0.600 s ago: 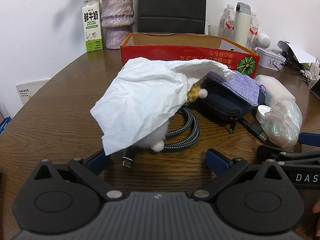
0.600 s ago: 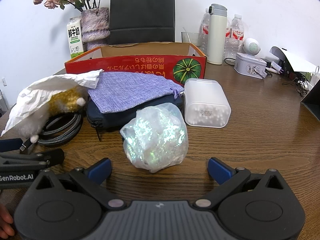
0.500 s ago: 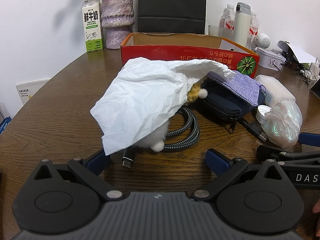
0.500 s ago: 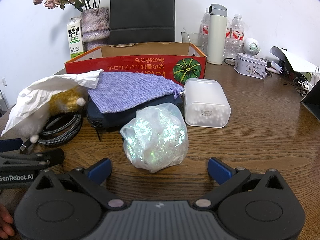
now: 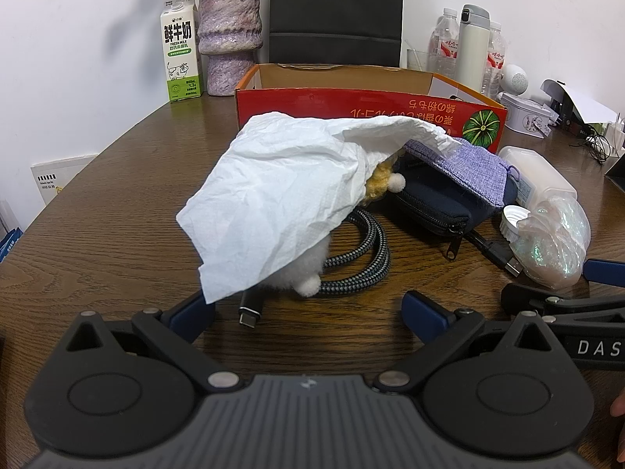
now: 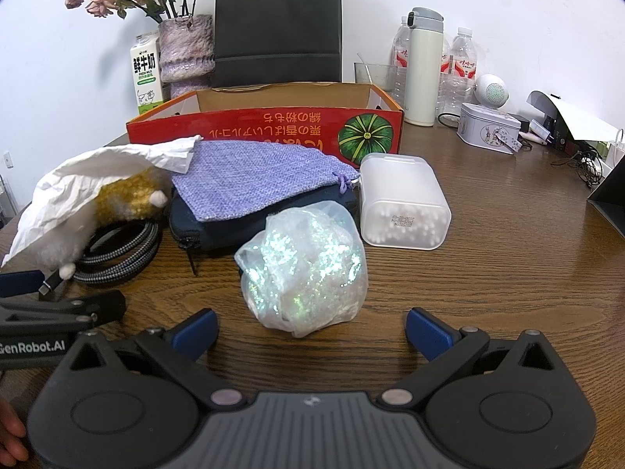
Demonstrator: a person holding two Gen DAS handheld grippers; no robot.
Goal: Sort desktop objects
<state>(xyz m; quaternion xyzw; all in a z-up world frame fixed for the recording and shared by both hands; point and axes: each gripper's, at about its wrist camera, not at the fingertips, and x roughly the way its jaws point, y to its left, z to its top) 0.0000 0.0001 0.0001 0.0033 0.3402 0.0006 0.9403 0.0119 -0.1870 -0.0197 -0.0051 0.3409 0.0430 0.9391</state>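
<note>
1. The left gripper (image 5: 306, 314) sits low over the wooden table (image 5: 109, 211), level and pointing at the clutter, its blue-tipped fingers (image 5: 424, 312) spread wide with nothing between them.
2. Just ahead of it a crumpled white tissue (image 5: 281, 195) drapes over a plush toy (image 5: 381, 179); the tissue's lower corner hangs near the left fingertip.
3. A braided USB cable (image 5: 363, 250) coils under the toy, its plug (image 5: 250, 312) lying in the gap between the left gripper's fingers.
4. The right gripper (image 6: 310, 330) is likewise low and level, fingers (image 6: 427, 332) wide apart, gripping nothing.
5. An iridescent plastic bag (image 6: 304, 269) rests on the table just ahead of the right gripper, centred on its gap.
6. Behind the bag, a purple fabric pouch (image 6: 258, 179) lies on a dark zip case (image 6: 218, 230); a cotton-swab box (image 6: 402, 203) stands just beside them.
7. A red cardboard box (image 6: 273, 129), open-topped, stands behind the pile.
8. Bare table lies to the right of the swab box and to the left of the tissue.
</note>
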